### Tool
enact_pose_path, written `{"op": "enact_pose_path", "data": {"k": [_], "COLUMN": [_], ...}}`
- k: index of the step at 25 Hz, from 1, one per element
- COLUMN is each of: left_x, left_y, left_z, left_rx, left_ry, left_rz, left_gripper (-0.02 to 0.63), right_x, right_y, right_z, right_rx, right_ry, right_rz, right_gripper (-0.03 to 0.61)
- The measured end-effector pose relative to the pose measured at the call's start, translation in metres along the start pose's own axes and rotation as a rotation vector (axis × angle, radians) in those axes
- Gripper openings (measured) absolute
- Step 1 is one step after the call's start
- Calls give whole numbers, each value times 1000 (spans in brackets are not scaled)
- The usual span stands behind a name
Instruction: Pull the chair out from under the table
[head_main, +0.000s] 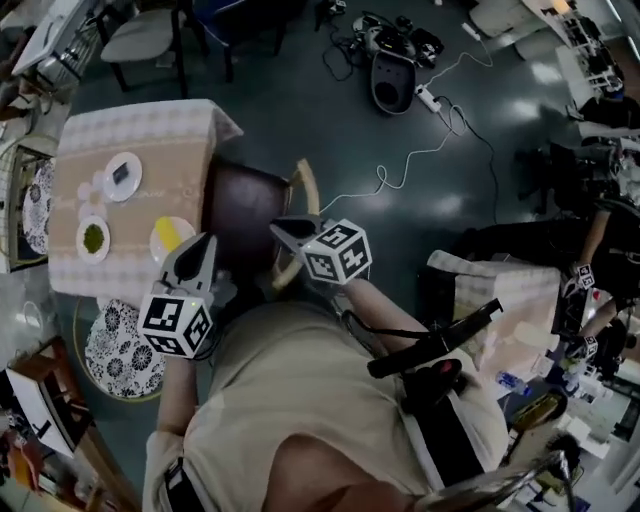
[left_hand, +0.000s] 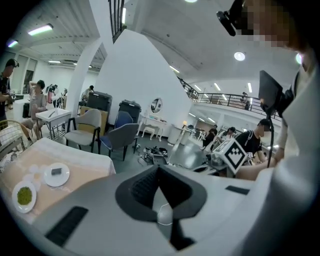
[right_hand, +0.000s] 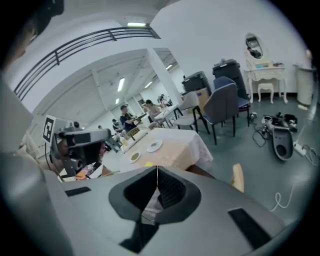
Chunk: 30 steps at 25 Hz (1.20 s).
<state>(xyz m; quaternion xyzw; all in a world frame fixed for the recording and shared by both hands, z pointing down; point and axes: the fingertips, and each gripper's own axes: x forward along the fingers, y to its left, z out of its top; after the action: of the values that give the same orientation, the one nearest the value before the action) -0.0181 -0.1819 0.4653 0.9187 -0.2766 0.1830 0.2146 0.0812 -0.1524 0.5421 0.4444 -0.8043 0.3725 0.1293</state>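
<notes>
Grey plastic right gripper (head_main: 279, 231), curved wooden-backed chair (head_main: 246, 200), cloth-covered table (head_main: 150, 130)

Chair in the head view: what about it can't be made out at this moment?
- Legs of the chair: head view, hidden beneath its seat and the table.
- Contact: head view, the left gripper and right gripper lie over the chair from above; touching or not is unclear.
- Left gripper view: the chair is wholly behind the gripper's body.
</notes>
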Motion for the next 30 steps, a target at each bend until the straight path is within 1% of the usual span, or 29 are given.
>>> {"op": "enact_pose_path", "data": {"k": [2, 4, 6, 10, 13, 16, 17, 18, 19, 21, 24, 27, 30], "left_x": [2, 3, 5, 19, 27, 37, 39, 40, 40, 40, 43, 45, 46], "left_y": [2, 4, 3, -13, -29, -40, -41, -40, -38, -34, -32, -31, -31], "left_z": [-4, -9, -8, -2, 11, 19, 20, 20, 19, 14, 3, -10, -22], "left_rx": [-12, -29, -26, 29, 76, 126, 136, 143, 144, 137, 122, 108, 95], "left_ry": [16, 41, 58, 81, 80, 81, 81, 83, 86, 97, 111, 133, 159], "left_rz": [-15, -20, -39, -105, -121, -142, -152, -160, -164, -163, -151, -143, -138], "left_gripper": [8, 8, 8, 8, 8, 8, 8, 8, 8, 8, 8, 8, 8], "right_x": [-2, -4, -1, -6, -16, -25, -27, -26, -24, -22, -24, -25, -27], "right_y": [-15, -15, -9, 10, 12, -6, -12, -19, -26, -45, -83, -114, -145], "right_z": [-6, -6, 2, 10, 15, 4, -3, -11, -20, -38, -60, -85, -119], "right_rx": [49, 75, 77, 100, 102, 130, 153, 177, 196, 204, 192, 207, 234], "right_ry": [8, 6, -4, -40, -67, -66, -56, -40, -20, 24, 79, 131, 220], "right_rz": [-52, -58, -47, -10, -20, -92, -117, -141, -171, -257, -374, -450, -532], "right_gripper": [8, 8, 8, 8, 8, 14, 85, 218, 261, 279, 287, 288, 298]}}
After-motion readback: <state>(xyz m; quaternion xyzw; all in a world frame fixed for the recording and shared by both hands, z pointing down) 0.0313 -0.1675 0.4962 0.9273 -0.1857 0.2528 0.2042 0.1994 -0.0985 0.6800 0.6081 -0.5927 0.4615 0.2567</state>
